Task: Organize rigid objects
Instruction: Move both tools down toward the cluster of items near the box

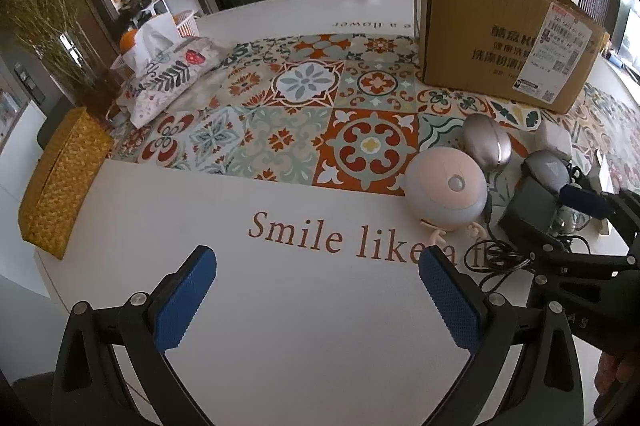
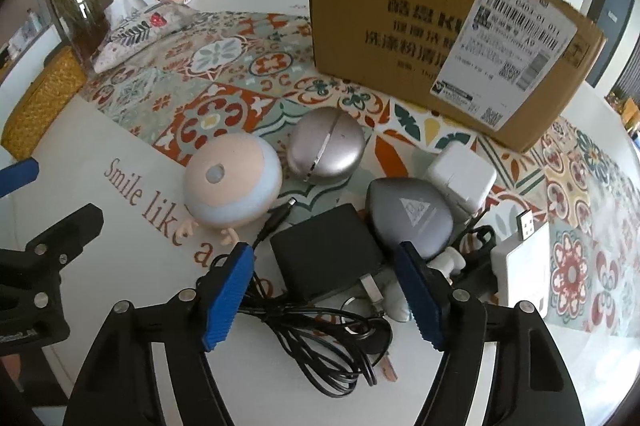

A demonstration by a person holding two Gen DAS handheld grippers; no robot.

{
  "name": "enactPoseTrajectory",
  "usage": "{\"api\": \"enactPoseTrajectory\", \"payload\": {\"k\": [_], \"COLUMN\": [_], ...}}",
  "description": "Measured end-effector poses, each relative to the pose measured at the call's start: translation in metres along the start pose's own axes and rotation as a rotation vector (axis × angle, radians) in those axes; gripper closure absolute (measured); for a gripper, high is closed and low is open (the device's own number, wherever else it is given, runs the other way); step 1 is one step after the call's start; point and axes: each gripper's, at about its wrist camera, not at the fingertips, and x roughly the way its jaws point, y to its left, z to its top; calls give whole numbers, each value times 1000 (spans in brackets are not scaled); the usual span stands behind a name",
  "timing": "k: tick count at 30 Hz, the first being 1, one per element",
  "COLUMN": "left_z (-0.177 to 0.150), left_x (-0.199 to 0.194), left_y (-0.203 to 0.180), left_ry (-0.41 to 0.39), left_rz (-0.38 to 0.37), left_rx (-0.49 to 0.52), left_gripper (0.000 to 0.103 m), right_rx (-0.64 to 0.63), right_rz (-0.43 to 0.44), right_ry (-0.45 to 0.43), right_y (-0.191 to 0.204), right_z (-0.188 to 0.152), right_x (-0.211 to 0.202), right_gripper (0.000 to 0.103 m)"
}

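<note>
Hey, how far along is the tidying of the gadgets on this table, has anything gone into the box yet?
Nothing looks done: the round lamp, silver case, grey case, white charger and black adapter all lie on the table in front of the cardboard box, whose inside is hidden. In hand: the right tool straddles the adapter, pads not touching it. The left tool is empty. Everything is left to sort.

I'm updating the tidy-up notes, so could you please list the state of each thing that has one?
cardboard box: upright on table.
silver case: shut.
black adapter: lying flat between right gripper jaws, not pinched.
black cable: loosely coiled.
left gripper: open, empty.
</note>
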Motion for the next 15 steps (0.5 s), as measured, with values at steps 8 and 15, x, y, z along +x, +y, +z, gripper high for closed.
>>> {"api": "enactPoseTrajectory", "payload": {"k": [8, 15], "left_z": [2, 2], "left_x": [11, 16], "left_y": [0, 0], "left_ry": [22, 24], "left_rz": [10, 15], "left_rx": [-5, -2], "left_gripper": [0, 0], "right_rx": [3, 15], "right_rz": [17, 35], "right_ry": [33, 44], "right_y": [1, 1], "right_z": [1, -1], "right_x": [12, 23], "right_gripper": [32, 34]}}
